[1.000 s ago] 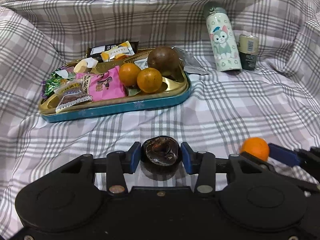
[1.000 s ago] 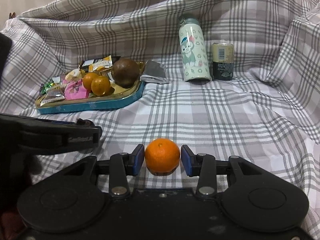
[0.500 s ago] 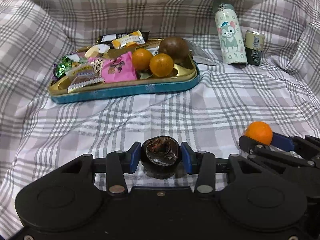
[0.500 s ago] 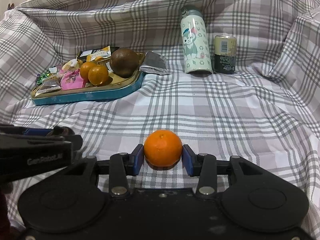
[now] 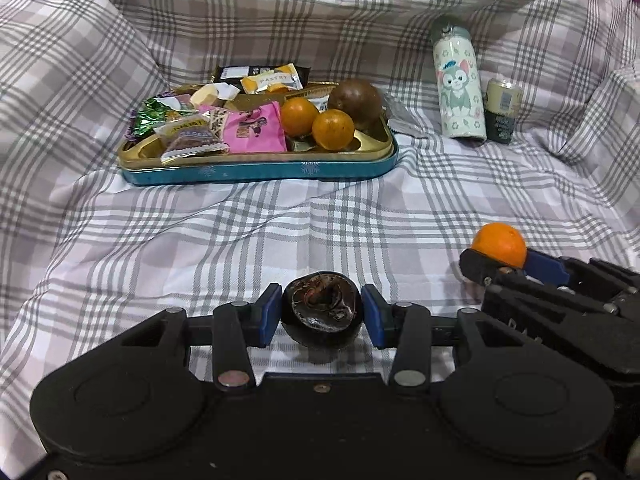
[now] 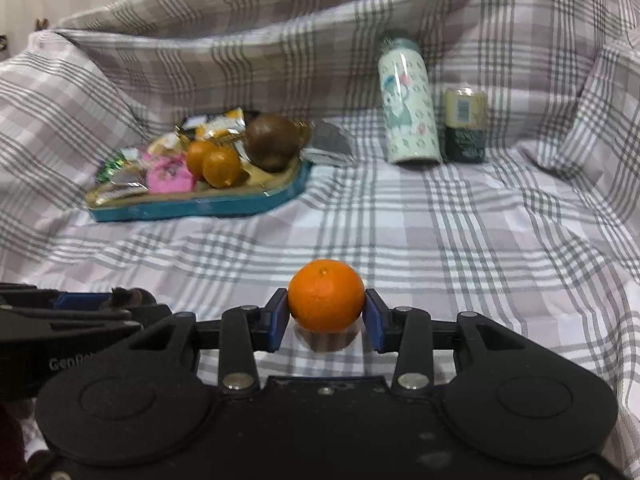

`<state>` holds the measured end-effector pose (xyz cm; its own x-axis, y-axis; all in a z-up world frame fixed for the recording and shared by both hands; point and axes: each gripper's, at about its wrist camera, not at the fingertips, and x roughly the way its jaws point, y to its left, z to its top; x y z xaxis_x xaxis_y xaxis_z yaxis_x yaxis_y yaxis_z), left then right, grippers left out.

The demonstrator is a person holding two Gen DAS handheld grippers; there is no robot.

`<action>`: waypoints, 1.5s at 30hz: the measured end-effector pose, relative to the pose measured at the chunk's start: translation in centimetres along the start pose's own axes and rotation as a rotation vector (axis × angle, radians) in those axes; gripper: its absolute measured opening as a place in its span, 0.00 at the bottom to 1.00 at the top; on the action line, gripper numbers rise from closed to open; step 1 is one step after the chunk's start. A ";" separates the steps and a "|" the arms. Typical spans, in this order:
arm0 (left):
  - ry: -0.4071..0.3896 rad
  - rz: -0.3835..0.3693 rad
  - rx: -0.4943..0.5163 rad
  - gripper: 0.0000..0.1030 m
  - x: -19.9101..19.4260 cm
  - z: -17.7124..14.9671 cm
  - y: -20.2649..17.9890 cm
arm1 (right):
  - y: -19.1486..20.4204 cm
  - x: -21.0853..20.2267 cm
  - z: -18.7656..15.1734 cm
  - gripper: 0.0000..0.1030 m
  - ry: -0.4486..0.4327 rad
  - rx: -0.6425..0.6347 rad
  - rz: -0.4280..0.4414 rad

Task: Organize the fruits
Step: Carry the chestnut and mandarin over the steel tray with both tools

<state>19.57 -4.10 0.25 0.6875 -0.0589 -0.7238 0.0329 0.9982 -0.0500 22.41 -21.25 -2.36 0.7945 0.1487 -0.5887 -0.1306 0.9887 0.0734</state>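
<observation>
My left gripper (image 5: 322, 314) is shut on a dark, wrinkled round fruit (image 5: 322, 312), held low over the plaid cloth. In the right wrist view my right gripper (image 6: 326, 314) has its jaws closing on an orange (image 6: 326, 300), and both blue pads press its sides. The same orange (image 5: 499, 245) shows at the right of the left wrist view. Farther back stands a teal and gold tray (image 5: 260, 170) holding two oranges (image 5: 298, 117), a brown round fruit (image 5: 355, 98) and snack packets (image 5: 252, 128).
A cat-print bottle (image 5: 460, 88) and a small can (image 5: 502, 110) stand right of the tray, with a foil packet (image 5: 400, 120) between them. The plaid cloth (image 5: 320, 224) rises in folds at the back and sides.
The right pads, a little apart from the orange before, now press on it. The left gripper has shifted with its dark fruit, so the tray sits farther right in its view.
</observation>
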 end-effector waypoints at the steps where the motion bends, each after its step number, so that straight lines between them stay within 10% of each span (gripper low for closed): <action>1: -0.004 -0.005 -0.007 0.50 -0.5 0.0 0.1 | 0.1 -0.3 0.0 0.40 -0.012 -0.006 0.009; 15: -0.039 -0.036 -0.046 0.50 -7.7 -2.7 0.3 | 0.7 -7.3 -1.6 0.40 -0.048 -0.028 0.123; 30: 0.038 -0.084 -0.004 0.50 -12.0 -8.3 -3.1 | -2.4 -16.6 -7.3 0.40 0.032 0.151 0.008; 45: 0.141 -0.104 -0.045 0.50 -12.6 -10.9 -3.6 | -0.6 -20.8 -11.4 0.41 0.101 0.061 -0.030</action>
<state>2.92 -7.10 2.08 0.5736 -0.1662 -0.8021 0.0639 0.9853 -0.1584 -0.78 -25.15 0.63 0.7333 0.1190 -0.6694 -0.0688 0.9925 0.1011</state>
